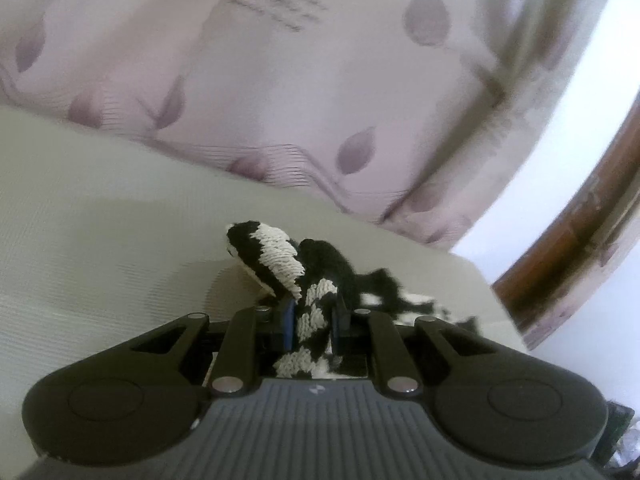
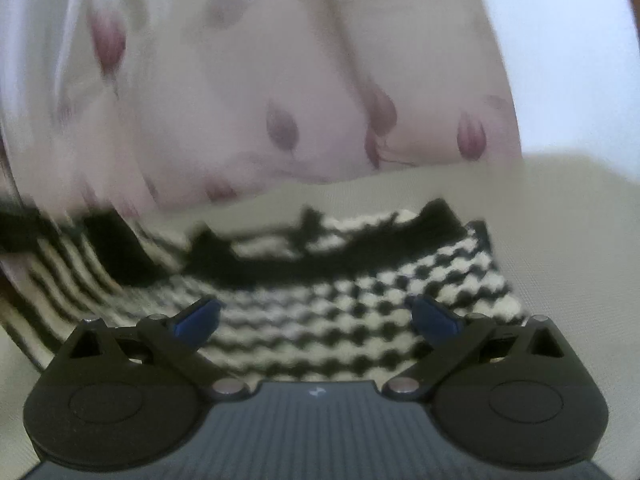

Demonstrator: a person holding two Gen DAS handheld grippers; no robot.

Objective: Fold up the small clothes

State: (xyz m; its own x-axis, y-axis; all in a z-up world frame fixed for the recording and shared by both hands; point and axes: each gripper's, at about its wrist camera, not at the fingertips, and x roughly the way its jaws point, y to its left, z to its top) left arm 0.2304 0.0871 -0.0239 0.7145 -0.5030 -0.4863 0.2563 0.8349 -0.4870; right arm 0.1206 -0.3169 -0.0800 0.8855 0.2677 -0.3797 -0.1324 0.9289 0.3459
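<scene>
left gripper point(image 1: 314, 320): we've got it pinched tight on the knit garment point(image 1: 280, 256), frame center
right gripper point(image 2: 316, 320): jaws wide, holding nothing

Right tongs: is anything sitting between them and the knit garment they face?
Nothing visible. The right tongs stand open directly over the black-and-white knit garment, with only its fabric between and ahead of the fingers. The left tongs are already shut on another part of it.
</scene>
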